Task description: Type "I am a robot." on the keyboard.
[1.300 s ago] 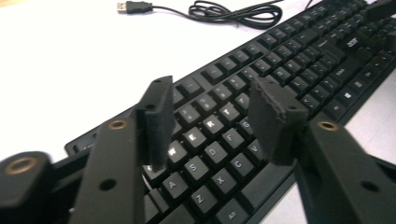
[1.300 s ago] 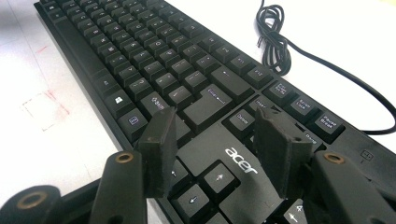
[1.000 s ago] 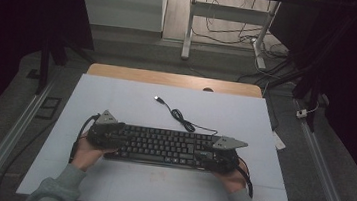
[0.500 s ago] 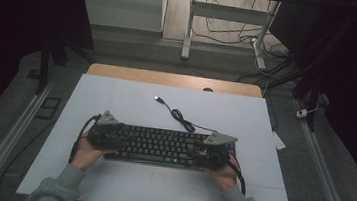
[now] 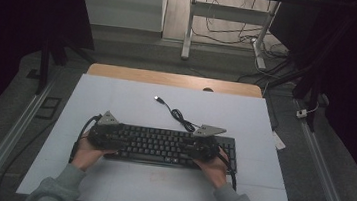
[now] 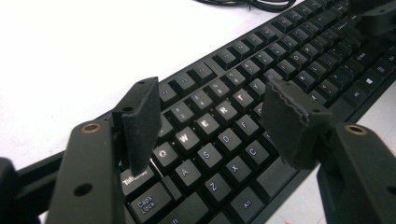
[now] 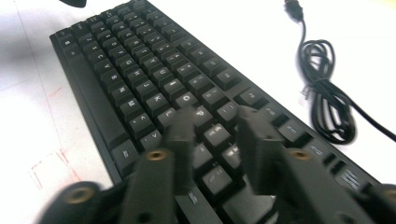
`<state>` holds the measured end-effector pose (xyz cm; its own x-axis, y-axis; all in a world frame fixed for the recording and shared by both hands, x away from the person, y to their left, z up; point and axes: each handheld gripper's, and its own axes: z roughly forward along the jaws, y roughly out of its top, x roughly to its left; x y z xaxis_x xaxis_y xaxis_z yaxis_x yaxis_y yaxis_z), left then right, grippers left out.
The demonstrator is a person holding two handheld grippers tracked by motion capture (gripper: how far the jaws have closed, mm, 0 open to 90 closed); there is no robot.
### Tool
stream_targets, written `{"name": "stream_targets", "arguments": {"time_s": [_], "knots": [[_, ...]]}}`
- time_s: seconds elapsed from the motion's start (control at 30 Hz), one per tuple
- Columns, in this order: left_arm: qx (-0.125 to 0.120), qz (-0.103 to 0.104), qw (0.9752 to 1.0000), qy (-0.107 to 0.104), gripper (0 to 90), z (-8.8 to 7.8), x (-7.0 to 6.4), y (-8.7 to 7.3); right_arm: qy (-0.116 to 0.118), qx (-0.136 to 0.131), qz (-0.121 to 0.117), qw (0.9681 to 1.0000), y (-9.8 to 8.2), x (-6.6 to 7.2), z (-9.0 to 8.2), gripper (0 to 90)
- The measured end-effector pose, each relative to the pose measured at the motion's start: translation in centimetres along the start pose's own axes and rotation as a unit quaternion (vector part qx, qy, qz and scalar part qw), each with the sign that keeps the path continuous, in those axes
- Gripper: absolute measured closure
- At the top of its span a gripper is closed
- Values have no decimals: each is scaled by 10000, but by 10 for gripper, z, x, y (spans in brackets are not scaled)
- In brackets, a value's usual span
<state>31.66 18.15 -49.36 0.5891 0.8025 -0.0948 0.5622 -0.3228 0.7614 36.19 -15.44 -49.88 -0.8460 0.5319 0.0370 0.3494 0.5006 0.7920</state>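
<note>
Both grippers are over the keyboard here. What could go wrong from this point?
1. The right gripper has just been closing its jaws low over the keys near P, with no key gripped; its blurred pads could press several keys at once.
2. The left gripper hangs open over the keyboard around Q, W, E; lowered so, a pad might catch a keycap edge.
3. The coiled cable lies close behind and could snag.
</note>
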Motion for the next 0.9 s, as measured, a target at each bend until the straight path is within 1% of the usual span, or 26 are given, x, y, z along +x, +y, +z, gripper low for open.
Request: {"name": "stream_targets", "arguments": {"time_s": [0.13,0.2,0.37,0.4,0.53,0.77,0.8,0.9], "knots": [[10,2,10000,2,377,0,0,0,129,176,-26,9998,5,3,9,860],[14,6,10000,4,376,1,0,0,199,223,-70,9995,7,5,14,896],[37,21,10000,10,373,1,0,-1,255,342,-194,9989,13,10,27,899],[37,20,10000,10,373,2,0,-1,241,391,-201,9987,14,11,30,899],[56,23,10000,21,371,2,0,-2,226,448,-201,9985,17,10,37,898],[85,50,9999,29,367,3,0,-2,144,451,-179,9987,19,7,44,898],[88,55,9999,27,366,4,0,-2,173,434,-154,9988,19,7,45,898],[105,60,9999,21,365,4,-1,-2,179,436,-195,9987,19,8,47,898]]}}
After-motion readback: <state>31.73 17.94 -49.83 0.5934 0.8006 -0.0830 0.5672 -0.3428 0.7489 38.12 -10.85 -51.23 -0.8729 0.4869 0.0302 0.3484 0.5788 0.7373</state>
